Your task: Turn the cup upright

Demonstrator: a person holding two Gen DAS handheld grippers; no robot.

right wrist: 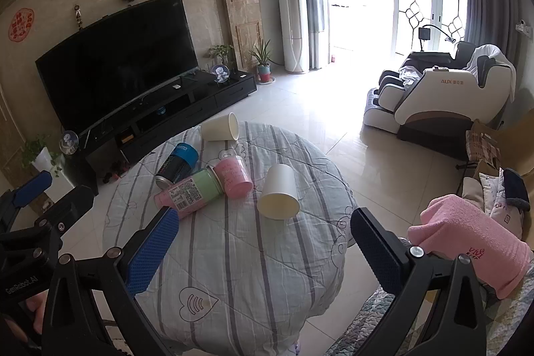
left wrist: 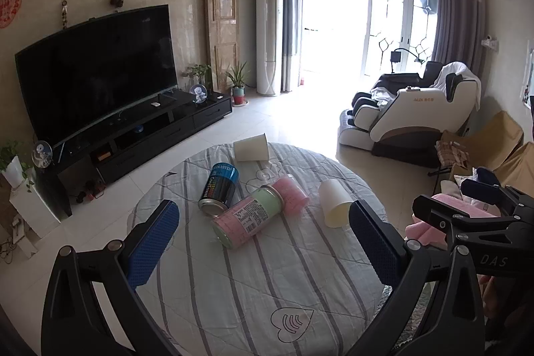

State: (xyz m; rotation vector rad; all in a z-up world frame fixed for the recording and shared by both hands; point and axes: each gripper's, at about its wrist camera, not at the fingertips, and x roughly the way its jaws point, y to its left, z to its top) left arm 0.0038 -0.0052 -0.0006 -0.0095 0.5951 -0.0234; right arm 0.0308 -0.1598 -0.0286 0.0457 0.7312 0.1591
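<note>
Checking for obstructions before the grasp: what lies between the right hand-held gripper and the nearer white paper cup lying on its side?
Nothing but bare striped tablecloth separates the right hand-held gripper from the nearer paper cup; the right wrist view shows it.

Left gripper [left wrist: 263, 244], right gripper [right wrist: 263, 251]: black frames, silver screws, blue textured pads [left wrist: 152, 244].

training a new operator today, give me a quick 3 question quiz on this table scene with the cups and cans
1. True or false: the near paper cup stands upright on the table.
2. How many paper cups lie tipped over? A) one B) two C) three
3. Fill in: the pink cup touches the pink-and-green ____.

Key:
1. False, it lies on its side.
2. B, with the far paper cup at the back edge.
3. can

Both the left tool and right tool are open.
</note>
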